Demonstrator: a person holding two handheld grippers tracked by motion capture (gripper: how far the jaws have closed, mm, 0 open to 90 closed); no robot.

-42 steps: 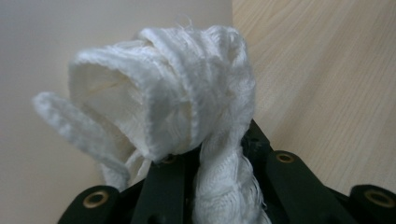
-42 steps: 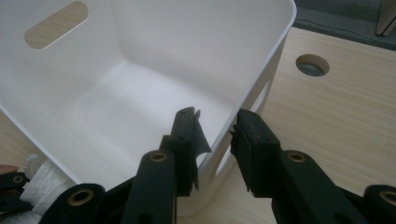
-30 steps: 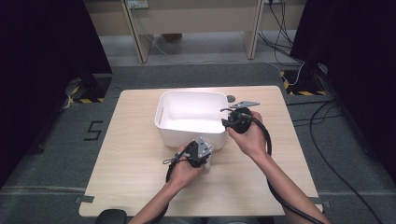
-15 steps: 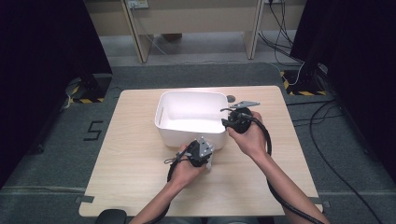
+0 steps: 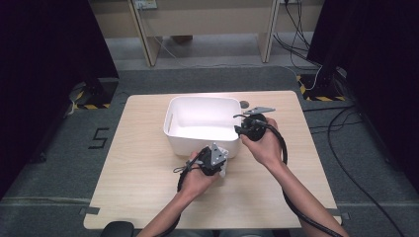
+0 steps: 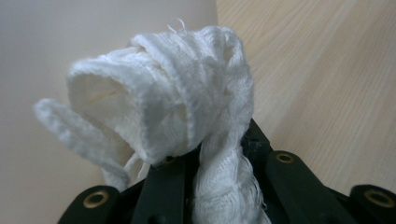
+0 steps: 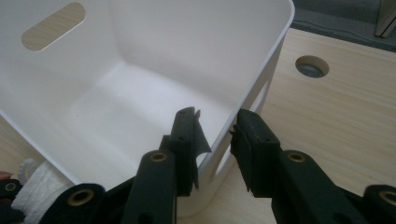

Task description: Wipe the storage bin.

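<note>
While the pale wooden desk [image 5: 148, 187] carries little else, the white plastic bin [image 5: 197, 106] sits near its middle and serves as the landmark. Bin is open-topped and looks bare inside, with slot handles cut into its end walls; likely the destination for what the left hand carries.

Right claw [image 7: 217, 126] is at the bin's right end, its jaws straddling that wall at the rim: one jaw inside, one outside, at a middling gap. Whether the pads actually press the wall I cannot tell. Judged purpose: steadying the bin so it does not slide when something drops in.

Left claw [image 5: 217, 163] hovers just in front of the bin's near wall, below rim level. It is clamped tight on a bundled white knit cloth [image 6: 187, 107], which bunches above the jaws and trails down between them. A loose loop hangs off one side.

Obstacle: the near wall stands between cloth and bin interior, so the bundle must rise over the rim first. The hanging loop could snag on that edge.

Small round cable hole [image 7: 312, 66] in the desk, just beyond the bin's right end; out of the way.
</note>
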